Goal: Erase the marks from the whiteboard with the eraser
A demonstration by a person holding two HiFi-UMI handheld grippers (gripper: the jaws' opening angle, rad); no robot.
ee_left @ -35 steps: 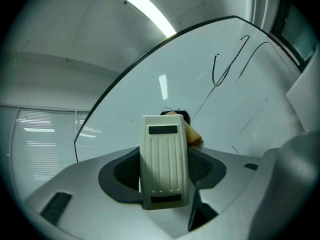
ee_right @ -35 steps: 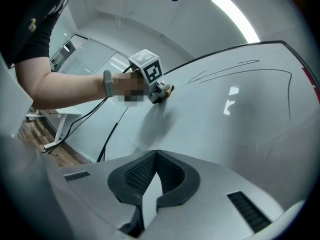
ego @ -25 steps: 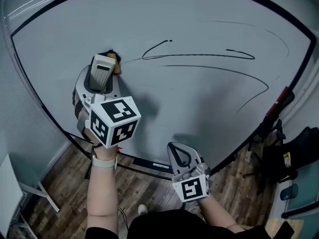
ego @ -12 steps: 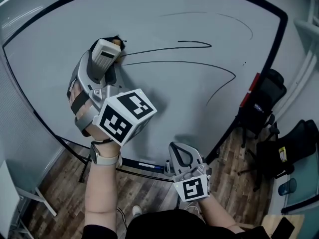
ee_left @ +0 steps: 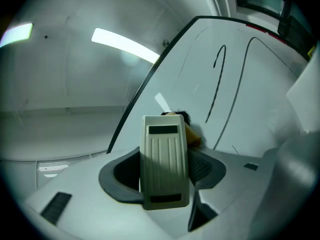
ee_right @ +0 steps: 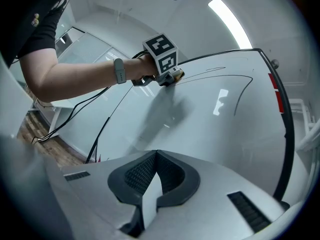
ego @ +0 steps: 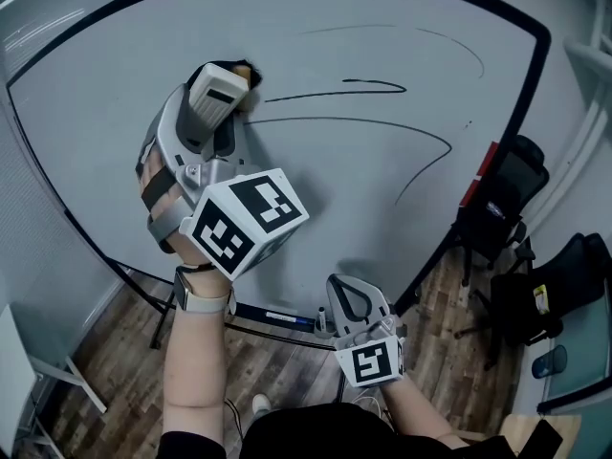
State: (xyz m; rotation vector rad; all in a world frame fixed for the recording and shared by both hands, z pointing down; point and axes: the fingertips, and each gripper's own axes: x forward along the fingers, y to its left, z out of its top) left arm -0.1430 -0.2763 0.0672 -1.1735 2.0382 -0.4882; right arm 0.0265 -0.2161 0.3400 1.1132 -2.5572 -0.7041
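The whiteboard [ego: 316, 208] fills the head view and carries black pen marks: a short stroke [ego: 349, 85], a long curve [ego: 382, 122] and a faint arc [ego: 435, 36]. My left gripper [ego: 229, 76] is shut on the eraser [ego: 241, 71], a tan block with dark felt, pressed to the board at the left end of the strokes. In the left gripper view the eraser [ee_left: 189, 130] peeks from behind the cream finger [ee_left: 164, 164], with the strokes [ee_left: 216, 89] running off beyond it. My right gripper [ego: 338, 285] hangs shut and empty near the board's lower edge, its jaws [ee_right: 156, 166] together.
A marker [ego: 277, 316] lies on the ledge under the board. A red strip [ego: 481, 172] sits on the right frame. Dark office chairs [ego: 507, 208] stand at the right on the wooden floor [ego: 124, 371]. A pale table corner [ego: 19, 352] is at lower left.
My left gripper has slid the eraser to the right and a little up along the board; the left ends of the strokes are shorter. The right gripper has stayed put.
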